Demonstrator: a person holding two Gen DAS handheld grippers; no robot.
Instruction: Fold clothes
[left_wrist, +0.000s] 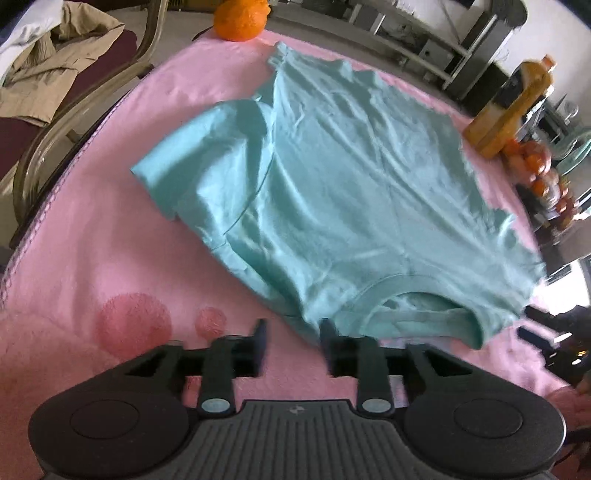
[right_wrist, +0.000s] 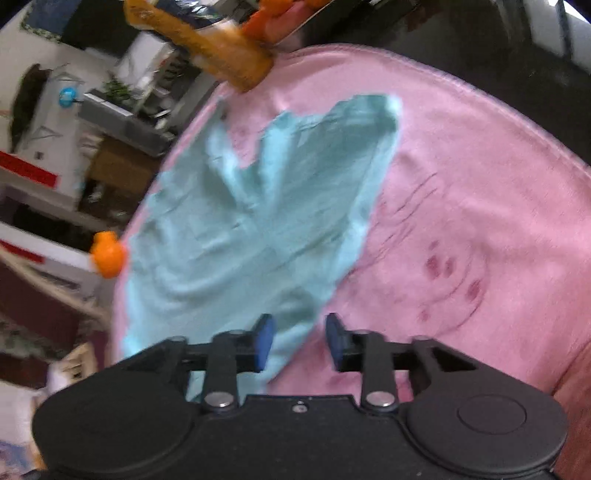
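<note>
Now our left tongs (left_wrist: 291, 334) and right tongs (right_wrist: 300, 332) hang apart, holding nothing, just before the soft mint-green cotton T-shirt (left_wrist: 332, 177). Next we pinch its edges to fold.

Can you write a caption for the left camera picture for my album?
Open left gripper hovers by the collar of a teal T-shirt on a pink blanket.

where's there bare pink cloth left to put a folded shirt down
Bare patches: the pink cloth between the shirt's sleeve and the chair-side edge, and the wide stretch right of the shirt in the right wrist view. Crowded: the far edge, with the orange, the orange bottle and a fruit pile.
</note>
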